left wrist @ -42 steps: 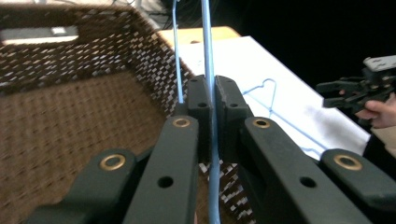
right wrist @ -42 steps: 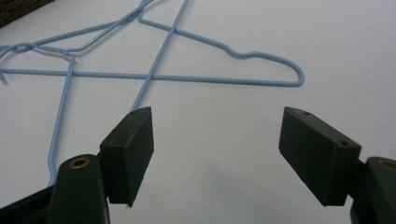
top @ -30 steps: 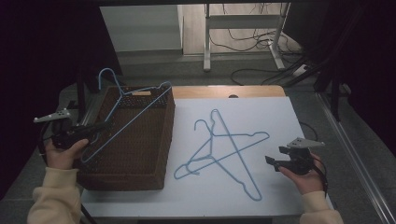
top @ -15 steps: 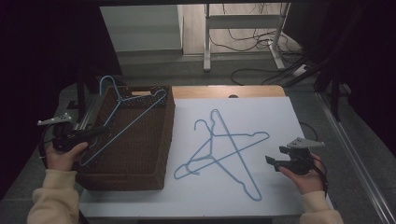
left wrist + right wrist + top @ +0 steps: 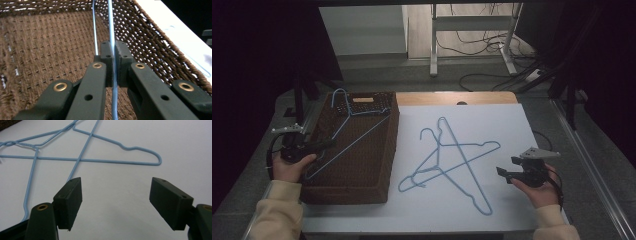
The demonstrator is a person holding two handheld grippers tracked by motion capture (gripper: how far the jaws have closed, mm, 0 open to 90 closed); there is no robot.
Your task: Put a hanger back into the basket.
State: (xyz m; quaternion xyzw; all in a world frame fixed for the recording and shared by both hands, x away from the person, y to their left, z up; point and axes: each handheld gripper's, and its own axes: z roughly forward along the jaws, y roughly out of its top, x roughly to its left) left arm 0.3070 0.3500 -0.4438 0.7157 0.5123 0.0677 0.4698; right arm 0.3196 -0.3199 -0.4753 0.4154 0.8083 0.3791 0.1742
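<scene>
A brown woven basket (image 5: 362, 170) sits at the table's left. A blue wire hanger (image 5: 357, 140) lies slanted inside it, its hook at the far rim. My left gripper (image 5: 329, 144) reaches over the basket's left wall and is shut on that hanger; in the left gripper view the wire (image 5: 110, 22) runs straight between the closed pads (image 5: 106, 53) above the basket's woven floor (image 5: 50, 45). Two more blue hangers (image 5: 467, 167) lie crossed on the white tabletop (image 5: 512, 125). My right gripper (image 5: 509, 166) hovers open just right of them, the crossed hangers (image 5: 100, 160) lying ahead of its jaws (image 5: 116, 202).
A wooden strip (image 5: 452, 97) borders the table's far edge. Beyond it are a metal stand's legs (image 5: 434, 55) and loose cables (image 5: 482, 47) on the floor. The white surface to the right of the hangers is bare.
My left gripper has come down and back toward the person, lowering the held hanger from above the basket into it. The right gripper has not moved.
</scene>
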